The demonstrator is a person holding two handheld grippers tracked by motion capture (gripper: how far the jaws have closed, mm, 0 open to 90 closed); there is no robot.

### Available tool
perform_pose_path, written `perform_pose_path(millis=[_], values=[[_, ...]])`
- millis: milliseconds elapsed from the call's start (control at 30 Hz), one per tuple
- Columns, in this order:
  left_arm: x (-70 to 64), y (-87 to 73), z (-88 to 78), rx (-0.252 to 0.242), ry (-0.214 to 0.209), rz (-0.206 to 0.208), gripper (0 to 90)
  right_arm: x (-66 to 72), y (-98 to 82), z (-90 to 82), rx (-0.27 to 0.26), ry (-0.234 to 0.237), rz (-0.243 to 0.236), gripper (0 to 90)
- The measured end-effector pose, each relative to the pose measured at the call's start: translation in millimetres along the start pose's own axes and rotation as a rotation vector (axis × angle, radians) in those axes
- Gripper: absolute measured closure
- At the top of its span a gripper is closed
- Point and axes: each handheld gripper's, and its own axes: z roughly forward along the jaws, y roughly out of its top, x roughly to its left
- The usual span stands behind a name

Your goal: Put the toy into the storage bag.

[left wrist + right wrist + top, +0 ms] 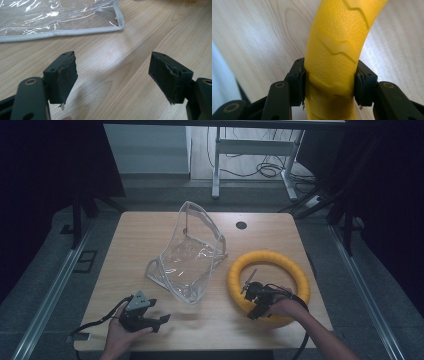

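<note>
Right hand-held gripper (256,306) clamped on the yellow ring (270,285); left hand-held gripper (156,319) gaping with nothing in it.

The ring lies flat on the surface (135,240) near its right edge, toward the near right corner, and the right jaws squeeze its near-left arc from both sides, pads (302,82) pressed into the foam. The left one hovers by the near edge, left of centre, its pads (67,75) wide apart over bare wood. A clear plastic bag (187,257) sits mid-surface, just left of the ring.
</note>
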Motion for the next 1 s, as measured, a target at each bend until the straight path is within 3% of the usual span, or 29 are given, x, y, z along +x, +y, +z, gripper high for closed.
perform_pose_path(millis=[133, 300, 600, 1000], values=[[0.0, 0.3, -0.9, -0.003, 0.0, -0.004, 22.6, -6.4, -1.1, -15.5, -0.073, 0.034, 0.029, 51.3], [0.3, 0.5, -1.6, -0.005, 0.002, -0.003, 22.6, -10.5, -2.4, -26.8, -0.118, 0.052, 0.057, 51.4], [0.6, 0.7, -1.8, -0.01, 0.001, -0.004, 22.7, -16.3, -5.6, -40.9, -0.163, 0.06, 0.065, 51.5], [0.7, 0.8, -2.6, -0.012, 0.004, -0.005, 22.7, -28.3, -14.2, -67.2, -0.279, 0.061, 0.102, 51.6]])
